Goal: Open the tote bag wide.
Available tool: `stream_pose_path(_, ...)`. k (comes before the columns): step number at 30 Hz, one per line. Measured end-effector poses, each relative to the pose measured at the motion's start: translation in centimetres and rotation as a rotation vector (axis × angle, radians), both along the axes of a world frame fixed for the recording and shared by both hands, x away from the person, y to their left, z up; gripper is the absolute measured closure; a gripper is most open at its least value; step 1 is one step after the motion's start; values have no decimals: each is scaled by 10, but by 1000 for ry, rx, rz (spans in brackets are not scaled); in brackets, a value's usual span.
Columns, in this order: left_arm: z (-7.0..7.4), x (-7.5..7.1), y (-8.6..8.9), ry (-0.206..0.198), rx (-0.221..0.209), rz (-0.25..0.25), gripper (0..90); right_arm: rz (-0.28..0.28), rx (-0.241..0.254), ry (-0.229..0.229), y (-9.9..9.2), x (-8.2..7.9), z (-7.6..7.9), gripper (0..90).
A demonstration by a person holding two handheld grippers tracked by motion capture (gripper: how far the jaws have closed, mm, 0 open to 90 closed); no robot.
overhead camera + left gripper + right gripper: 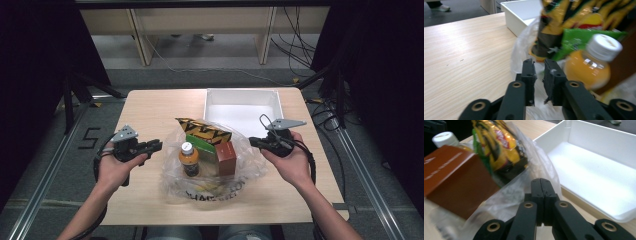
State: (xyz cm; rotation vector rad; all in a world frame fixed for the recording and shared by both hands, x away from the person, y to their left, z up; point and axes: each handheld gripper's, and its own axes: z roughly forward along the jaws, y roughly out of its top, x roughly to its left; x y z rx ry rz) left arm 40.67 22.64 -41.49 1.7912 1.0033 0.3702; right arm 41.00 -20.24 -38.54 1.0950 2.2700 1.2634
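- Plastic bag (212,170) sits at the table's (155,107) near centre, its clear film pooled around a capped orange juice bottle (189,159), a brown carton (226,157), a green packet (200,141) and a yellow-and-black snack bag (202,129).
- White tray (242,107) stands empty at one o'clock from the bag, just beside it.
- Left gripper (154,146), at nine o'clock of the bag, has its jaws parted by a narrow gap; in the left gripper view a fold of film lies between them, and whether it is gripped cannot be told.
- Right gripper (253,142), at three o'clock, has its jaws pressed together; whether film is caught there cannot be told.
- Likely risk: the thin film slips or tears under uneven pulls, and the upright bottle topples into the carton.
- Both hands come in from six o'clock, palms turned inward, the grippers pointing toward each other across the bag.
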Motion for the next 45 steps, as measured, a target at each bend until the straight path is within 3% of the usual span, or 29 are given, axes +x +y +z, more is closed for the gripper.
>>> stream_pose_path(5,-16,27,-6,6,-55,39,860,9,-2,35,9,19,-9,900)
stream_pose_path(6,-19,32,-8,3,-52,45,860,4,11,25,12,24,-12,900)
stream_pose_path(7,-23,36,-11,2,-49,46,859,3,8,68,14,26,-14,900)
stream_pose_path(8,-28,41,-14,11,-42,38,855,8,9,61,16,30,-18,900)
stream_pose_path(10,-35,46,-20,30,-39,26,847,12,-19,80,20,36,-25,900)
stream_pose_path(13,-45,49,-24,53,-20,11,836,8,-33,105,23,43,-39,900)
stream_pose_path(14,-54,52,-27,74,10,-8,832,7,-41,136,24,45,-45,900)
stream_pose_path(16,-62,53,-30,91,41,-10,832,2,-38,137,23,48,-57,900)
stream_pose_path(17,-66,53,-32,101,52,-12,831,-23,-28,190,24,46,-61,900)
stream_pose_path(18,-68,53,-33,109,57,-17,830,-8,-48,164,21,49,-66,900)
stream_pose_path(20,-73,53,-35,126,77,-18,828,-26,-63,202,20,49,-72,900)
stream_pose_path(21,-75,53,-36,128,88,-18,827,-43,-87,246,19,47,-72,900)
stream_pose_path(22,-76,54,-35,138,124,-28,825,-63,-73,232,20,48,-77,900)
stream_pose_path(23,-77,54,-35,147,131,-28,822,-51,-94,257,19,48,-78,900)
stream_pose_path(25,-79,53,-35,156,149,-22,821,-62,-100,254,18,49,-84,900)
stream_pose_path(27,-81,53,-34,170,156,-28,821,-53,-124,277,16,49,-86,900)
stream_pose_path(28,-82,53,-35,167,158,-16,821,-66,-113,225,17,51,-92,900)
stream_pose_path(29,-83,53,-34,166,161,-12,822,-56,-128,271,16,50,-89,900)
stream_pose_path(30,-83,54,-33,174,165,-21,823,-56,-129,261,15,51,-90,900)
stream_pose_path(32,-83,54,-33,179,178,-7,826,-65,-136,284,14,51,-89,898)
stream_pose_path(33,-83,54,-32,182,170,-15,826,-73,-127,266,15,52,-91,896)
stream_pose_path(37,-81,54,-31,174,162,-6,817,-60,-136,288,13,51,-88,863)
stream_pose_path(38,-79,53,-30,166,155,2,806,-72,-119,262,14,50,-87,847)
stream_pose_path(42,-68,50,-23,127,159,17,743,-98,-79,243,11,45,-64,753)
stream_pose_path(43,-66,49,-20,116,171,22,723,-73,-78,139,9,48,-63,729)
stream_pose_path(44,-63,48,-19,112,165,32,699,-95,-67,145,9,45,-56,705)
stream_pose_path(45,-61,47,-17,104,155,45,671,-105,-49,189,10,41,-47,683)
